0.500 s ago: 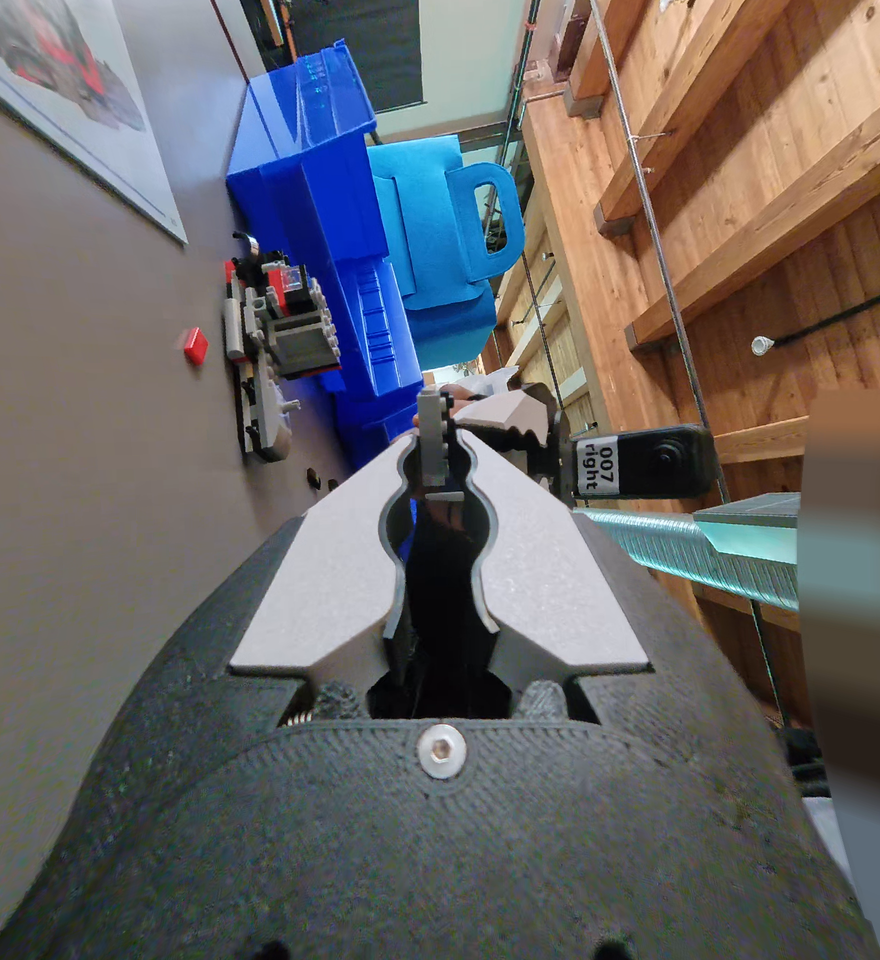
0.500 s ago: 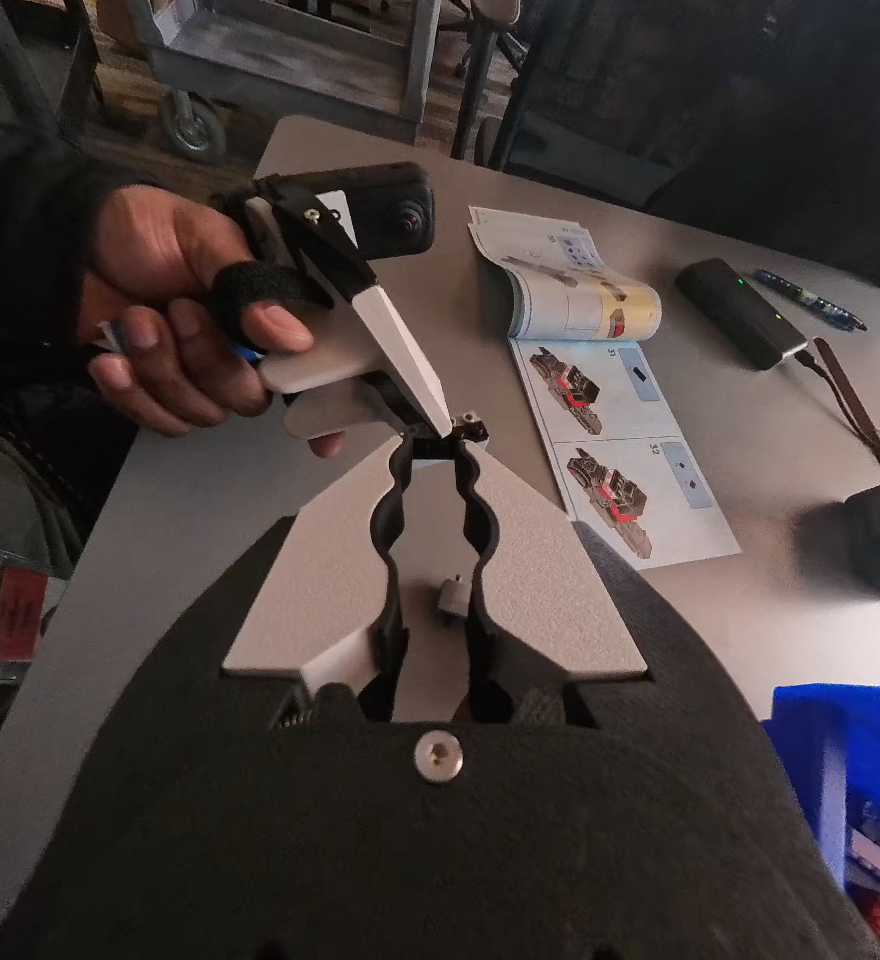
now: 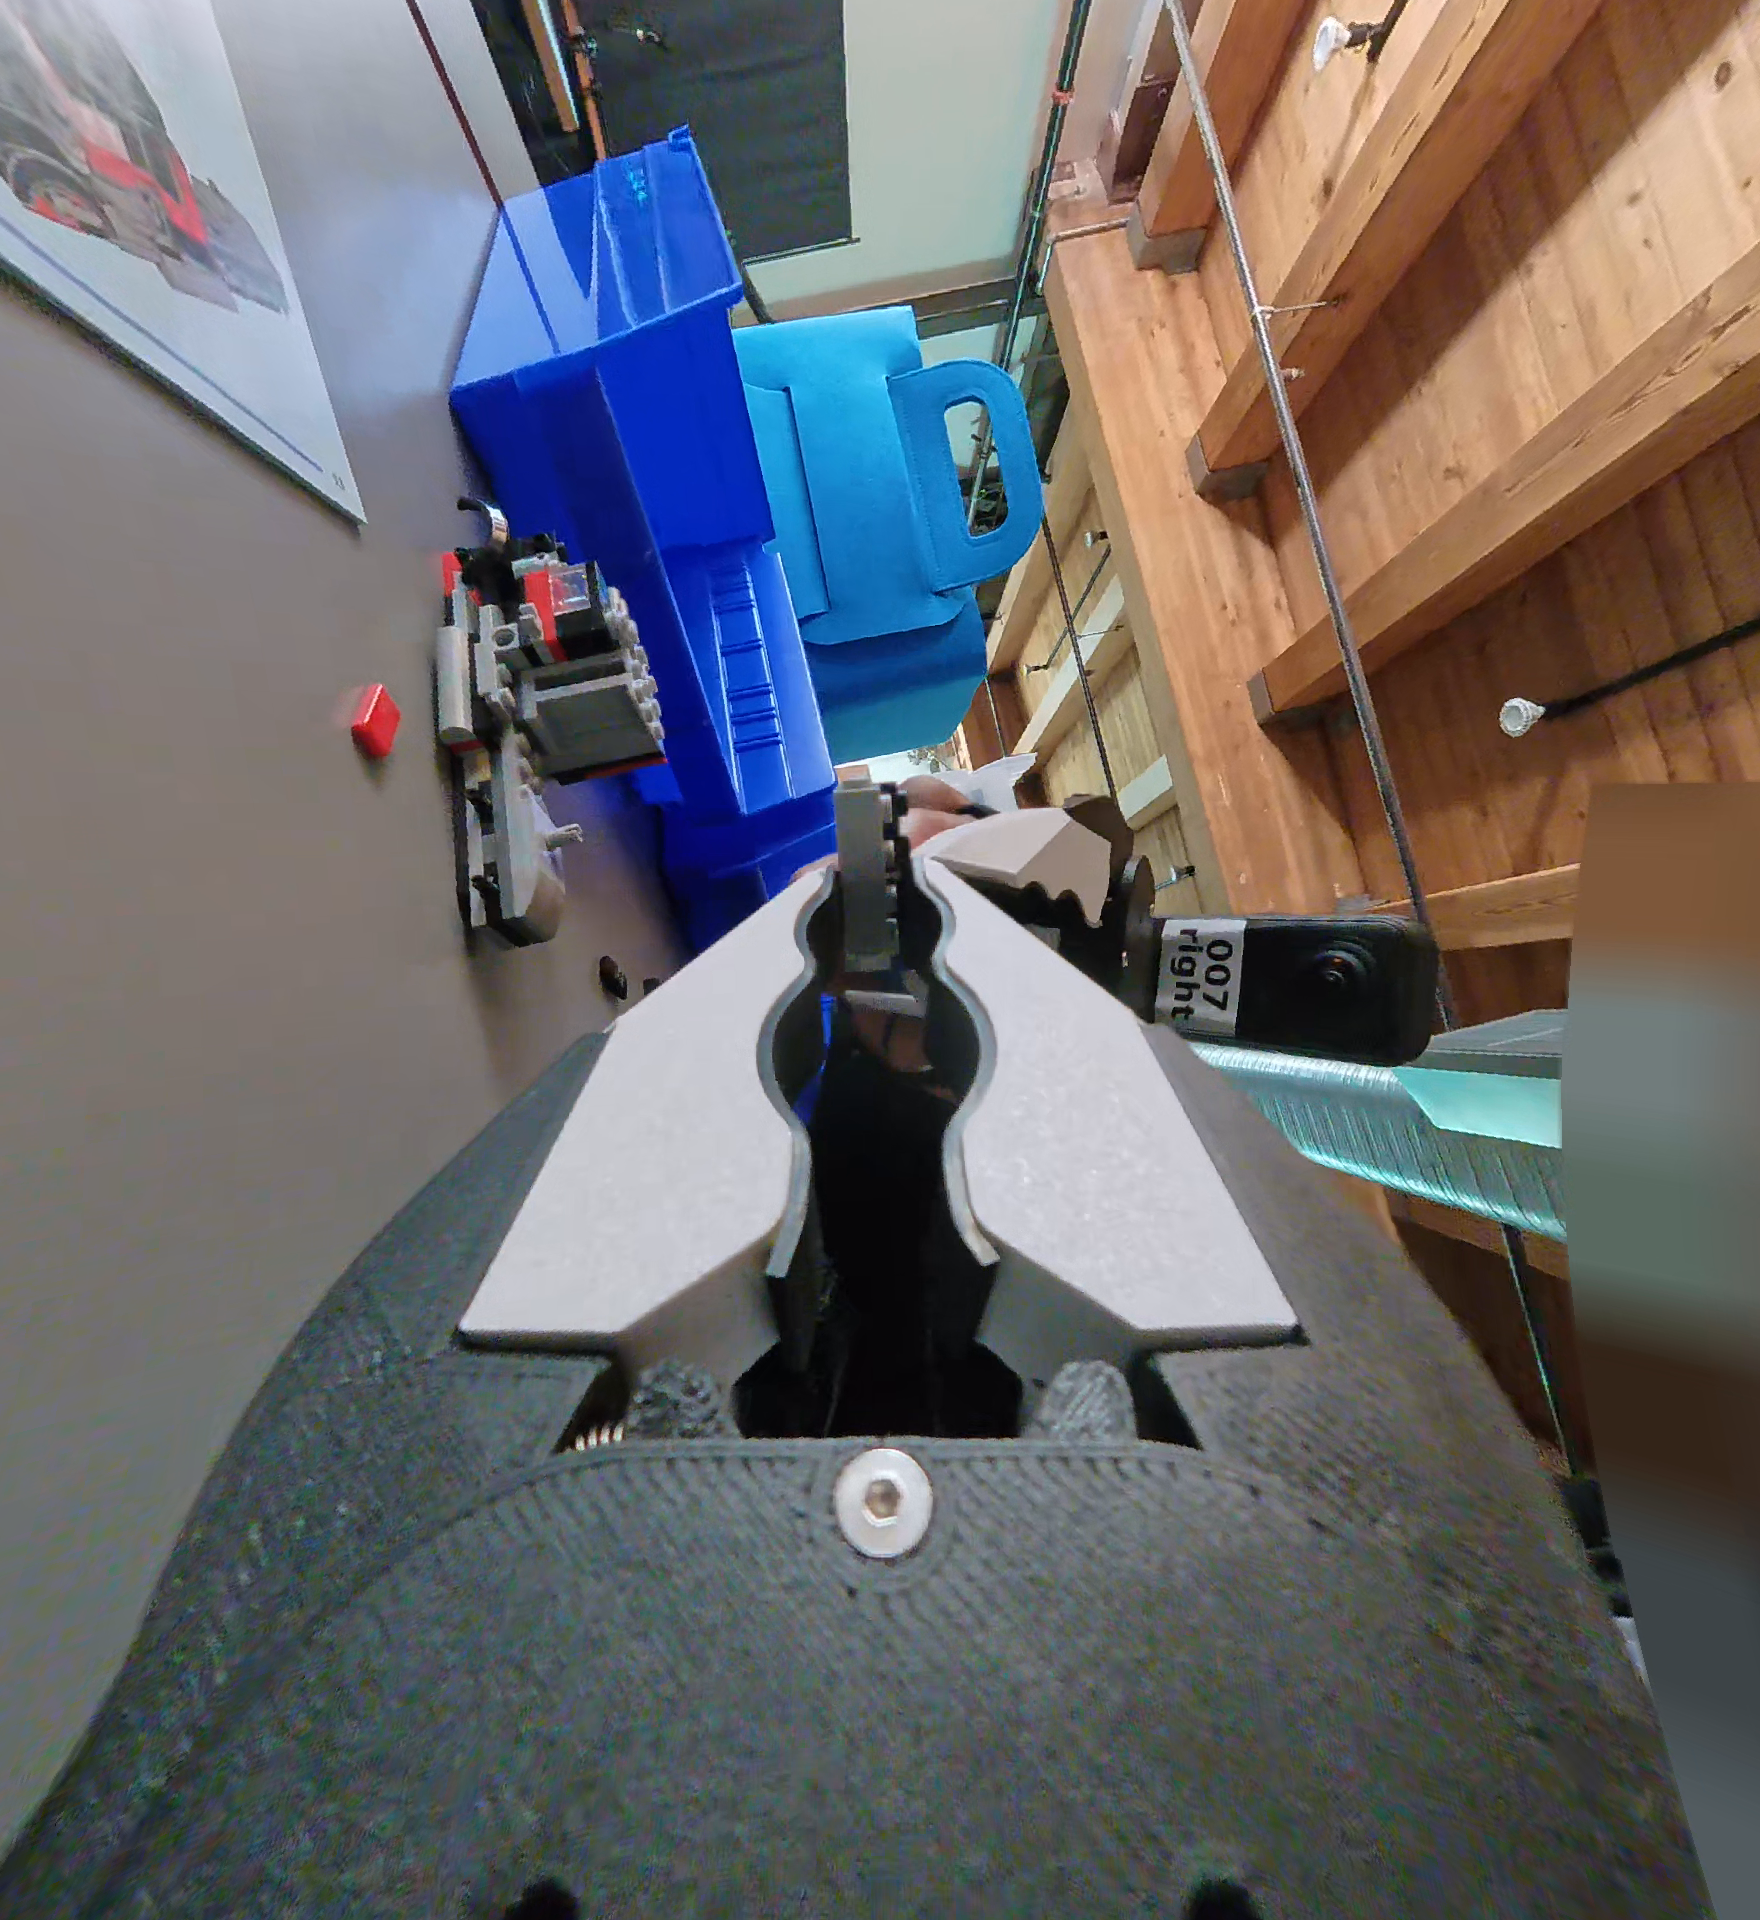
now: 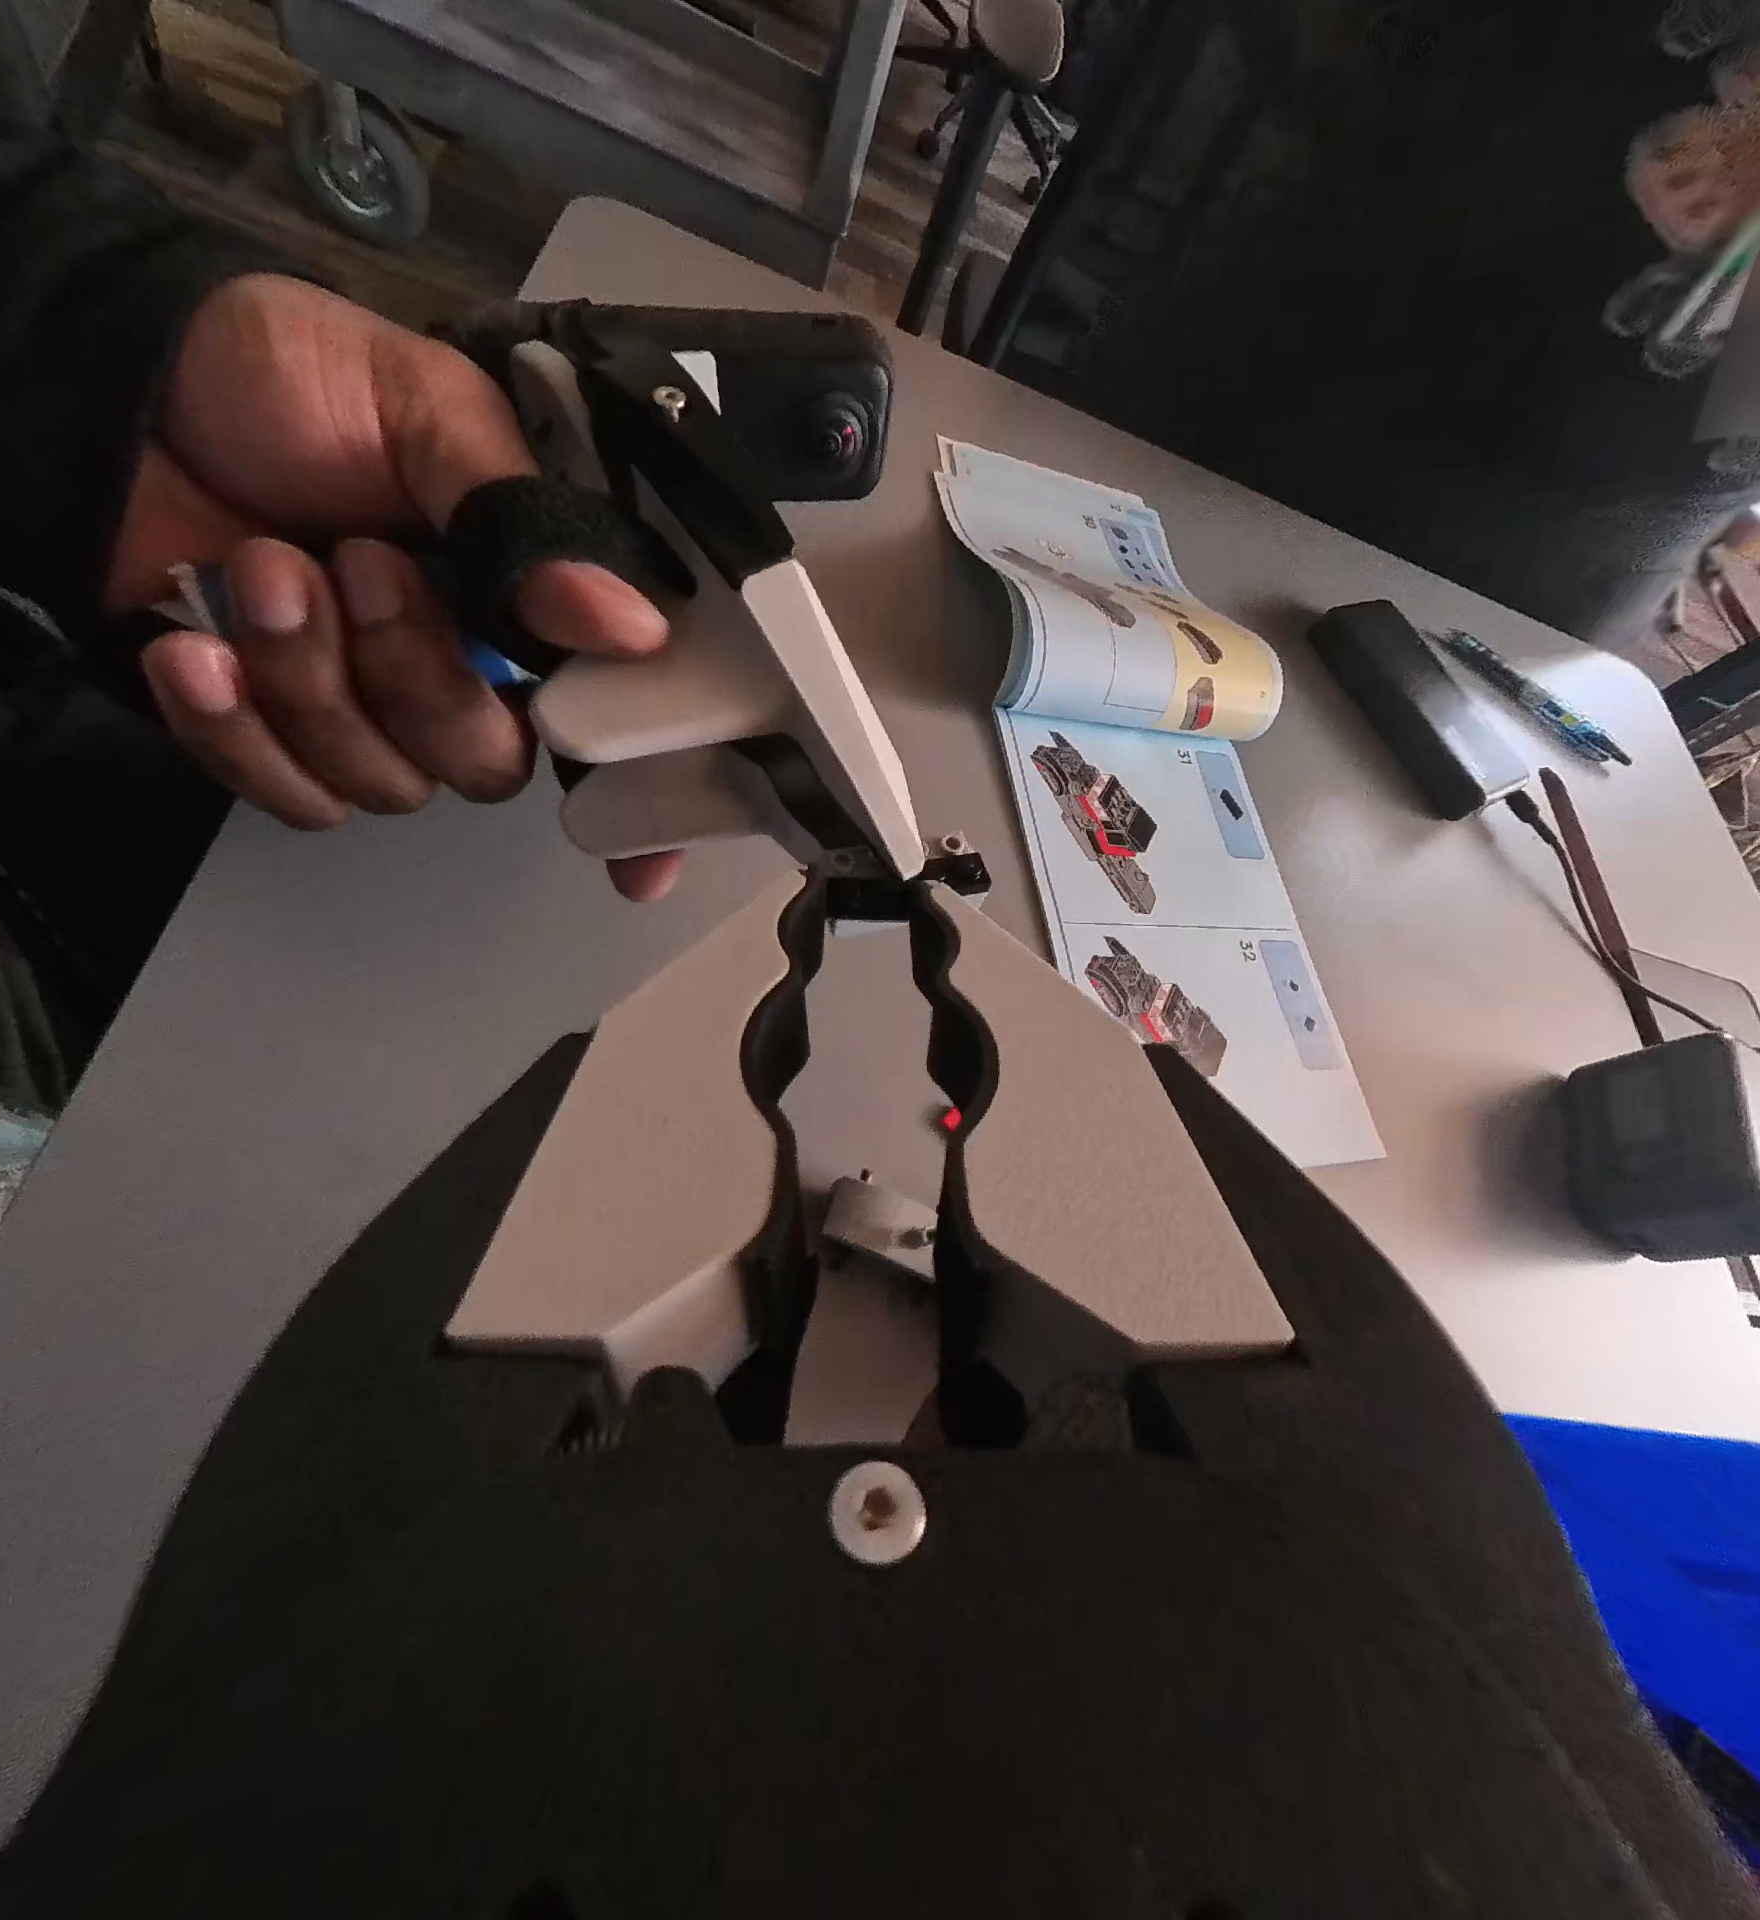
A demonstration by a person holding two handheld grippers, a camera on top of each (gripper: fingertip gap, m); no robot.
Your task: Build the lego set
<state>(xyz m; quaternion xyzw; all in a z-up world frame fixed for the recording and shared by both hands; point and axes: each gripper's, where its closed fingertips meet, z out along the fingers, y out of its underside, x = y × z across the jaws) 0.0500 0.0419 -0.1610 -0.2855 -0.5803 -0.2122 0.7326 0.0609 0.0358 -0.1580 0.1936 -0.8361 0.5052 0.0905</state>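
Note:
In the left wrist view my left gripper (image 3: pixel 868 883) is shut on a small grey plate (image 3: pixel 860 873) with black bits on its right side. My right gripper (image 3: pixel 1027 862) meets it from the right. In the right wrist view my right gripper (image 4: pixel 863 902) is closed on a small black piece (image 4: pixel 860 900). It sits right under the left gripper's tips (image 4: pixel 907 854), which a hand (image 4: pixel 336 582) holds. The half-built grey, black and red lego model (image 3: pixel 543 727) lies on the table (image 3: pixel 128 935) to the left, apart from both grippers.
A loose red piece (image 3: pixel 374 717) lies beside the model, with blue bins (image 3: pixel 637 468) and a light blue bag (image 3: pixel 897 499) behind. The open instruction booklet (image 4: pixel 1167 831), a black power bank (image 4: pixel 1406 707), a black box (image 4: pixel 1686 1153) and a small grey piece (image 4: pixel 876 1221) are on the table. The grippers are tip to tip, or close to it.
Both grippers stay tip to tip with their pieces. Both views have shifted only slightly, and a red piece now shows between my right fingers.

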